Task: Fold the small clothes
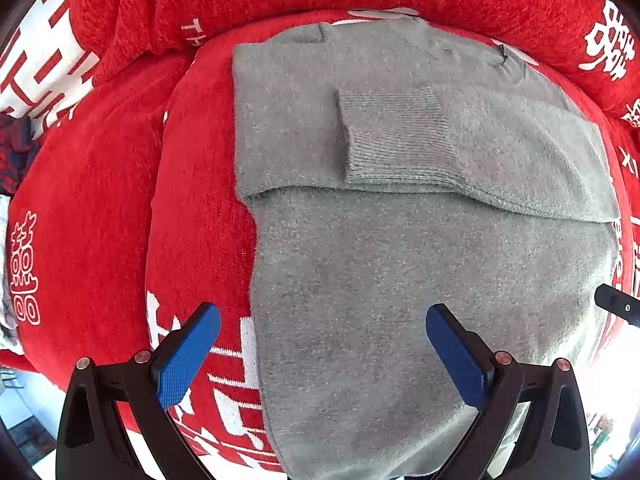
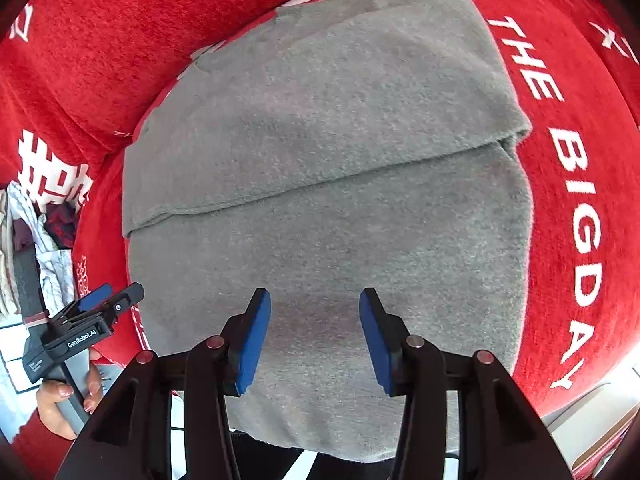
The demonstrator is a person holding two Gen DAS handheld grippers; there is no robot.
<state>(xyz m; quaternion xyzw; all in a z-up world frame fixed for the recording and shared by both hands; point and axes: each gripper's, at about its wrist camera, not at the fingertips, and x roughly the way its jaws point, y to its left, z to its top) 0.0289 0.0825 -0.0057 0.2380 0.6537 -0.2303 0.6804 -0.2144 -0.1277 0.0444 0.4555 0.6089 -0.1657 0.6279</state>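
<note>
Under both grippers, the grey sweater is lying flat on a red cover with white lettering. Left gripper and right gripper are hovering, jaws apart, nothing between them. Fabric is looking soft, light, fuzzy, likely limp; I'd pinch the near hem. Farther off, the ribbed cuff is sitting on the folded-over part.
</note>
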